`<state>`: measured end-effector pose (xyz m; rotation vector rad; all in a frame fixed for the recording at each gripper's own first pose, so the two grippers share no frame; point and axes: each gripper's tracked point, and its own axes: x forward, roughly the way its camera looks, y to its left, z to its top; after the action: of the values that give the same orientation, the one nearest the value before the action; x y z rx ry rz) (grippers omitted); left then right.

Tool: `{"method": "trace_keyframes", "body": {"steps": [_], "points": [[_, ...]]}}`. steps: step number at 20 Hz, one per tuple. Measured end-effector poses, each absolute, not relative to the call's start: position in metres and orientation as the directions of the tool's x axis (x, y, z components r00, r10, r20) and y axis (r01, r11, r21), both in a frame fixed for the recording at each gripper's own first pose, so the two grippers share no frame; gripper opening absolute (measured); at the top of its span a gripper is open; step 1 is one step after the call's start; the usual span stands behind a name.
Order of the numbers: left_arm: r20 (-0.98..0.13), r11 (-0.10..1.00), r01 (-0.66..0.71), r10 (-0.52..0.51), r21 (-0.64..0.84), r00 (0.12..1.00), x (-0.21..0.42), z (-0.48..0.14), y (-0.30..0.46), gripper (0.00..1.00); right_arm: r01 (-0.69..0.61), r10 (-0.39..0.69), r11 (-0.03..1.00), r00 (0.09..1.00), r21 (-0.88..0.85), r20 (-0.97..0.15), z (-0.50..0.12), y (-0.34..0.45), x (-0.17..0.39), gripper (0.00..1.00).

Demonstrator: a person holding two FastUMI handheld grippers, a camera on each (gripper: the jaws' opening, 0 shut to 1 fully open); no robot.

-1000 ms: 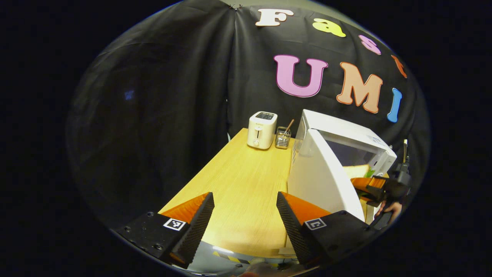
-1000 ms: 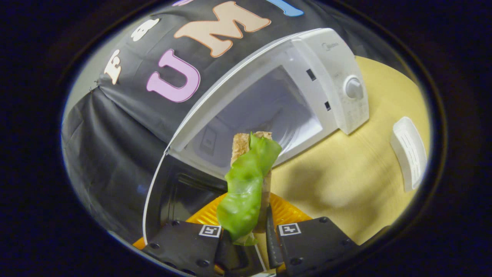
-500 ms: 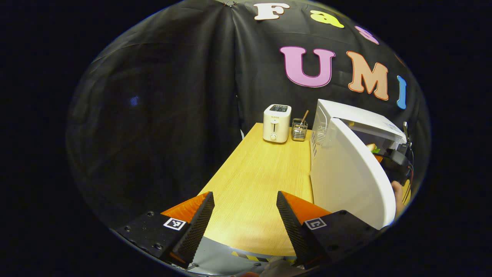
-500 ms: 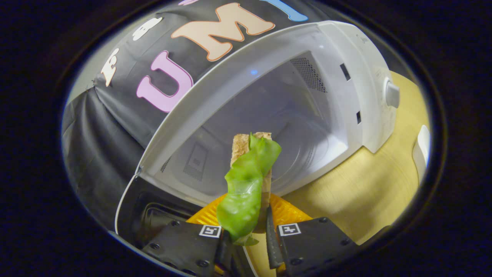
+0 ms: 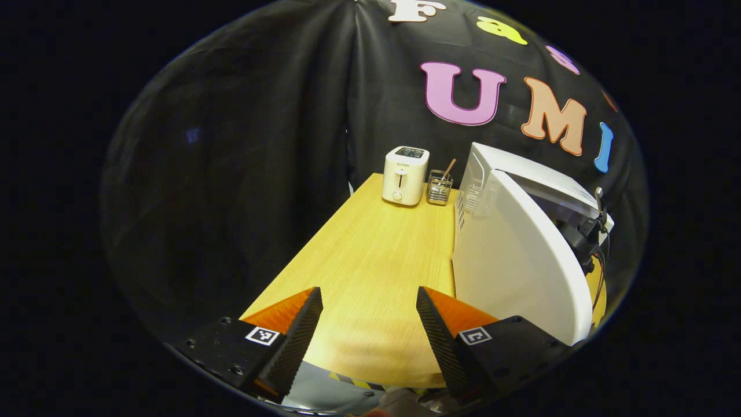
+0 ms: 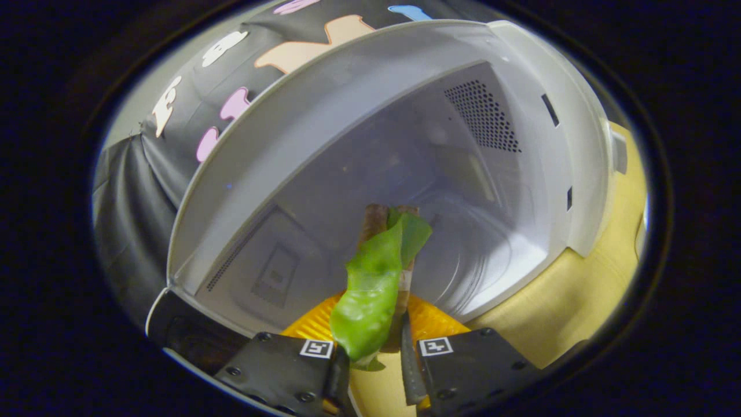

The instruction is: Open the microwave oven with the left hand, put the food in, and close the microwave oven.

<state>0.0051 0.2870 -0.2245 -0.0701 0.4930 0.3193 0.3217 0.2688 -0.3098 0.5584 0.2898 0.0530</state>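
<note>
Right gripper (image 6: 373,370): you pinched the brown bread slice with green lettuce (image 6: 370,295) upright between both fingers.
Food: it stood at the white microwave oven's (image 6: 370,116) open mouth.
Left gripper (image 5: 367,324): your jaws were spread, empty, over the yellow wooden table (image 5: 370,255).

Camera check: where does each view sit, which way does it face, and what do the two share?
Left gripper view: rides the left gripper, fingers apart and empty, looking along the table to the toaster, with the microwave's open door at its right.
Right gripper view: rides the right gripper, looking into the microwave cavity; its fingers grip the sandwich.
Shared: the microwave and the table.
</note>
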Motion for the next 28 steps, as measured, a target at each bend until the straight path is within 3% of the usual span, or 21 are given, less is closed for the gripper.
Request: {"method": "trace_keyframes", "body": {"steps": [2,6,8,11,13,19,20,22,26,28], "points": [[-0.475,0.950,-0.311,0.286,0.028,0.832,0.005,-0.226,0.288,0.96,0.054,0.086,0.866,0.963,0.498,-0.254,-0.312,0.258,0.329,0.43],[-0.493,0.952,-0.305,0.277,0.023,0.825,0.001,-0.232,0.283,0.96,0.091,0.012,0.910,0.969,0.404,-0.246,-0.311,0.241,0.334,0.54],[-0.493,0.950,-0.311,0.274,0.005,0.826,0.002,-0.232,0.281,0.96,0.091,-0.011,0.937,0.973,0.336,-0.231,-0.309,0.238,0.334,0.67],[-0.490,0.951,-0.309,0.271,0.003,0.828,0.001,-0.230,0.279,0.96,0.145,-0.092,0.962,0.970,0.233,-0.225,-0.310,0.216,0.334,0.74],[-0.485,0.953,-0.302,0.271,0.015,0.831,-0.002,-0.229,0.279,0.96,0.127,-0.079,0.967,0.974,0.221,-0.212,-0.303,0.215,0.333,0.93],[-0.497,0.956,-0.294,0.248,-0.015,0.832,-0.006,-0.233,0.273,0.96,0.054,-0.025,0.987,0.982,0.149,-0.188,-0.282,0.212,0.296,0.94],[-0.499,0.958,-0.288,0.242,-0.015,0.832,-0.006,-0.235,0.271,0.96,0.039,-0.013,0.990,0.983,0.139,-0.185,-0.278,0.213,0.287,0.99],[-0.508,0.962,-0.273,0.229,-0.012,0.830,-0.006,-0.237,0.268,0.96,0.009,0.015,0.991,0.983,0.132,-0.181,-0.268,0.217,0.268,0.89],[-0.517,0.967,-0.255,0.208,-0.020,0.830,-0.006,-0.239,0.261,0.96,-0.010,0.039,0.989,0.979,0.145,-0.201,-0.250,0.214,0.224,0.94],[-0.520,0.970,-0.242,0.201,-0.012,0.830,-0.007,-0.240,0.258,0.96,0.005,0.023,0.992,0.977,0.128,-0.211,-0.246,0.202,0.203,0.89]]}}
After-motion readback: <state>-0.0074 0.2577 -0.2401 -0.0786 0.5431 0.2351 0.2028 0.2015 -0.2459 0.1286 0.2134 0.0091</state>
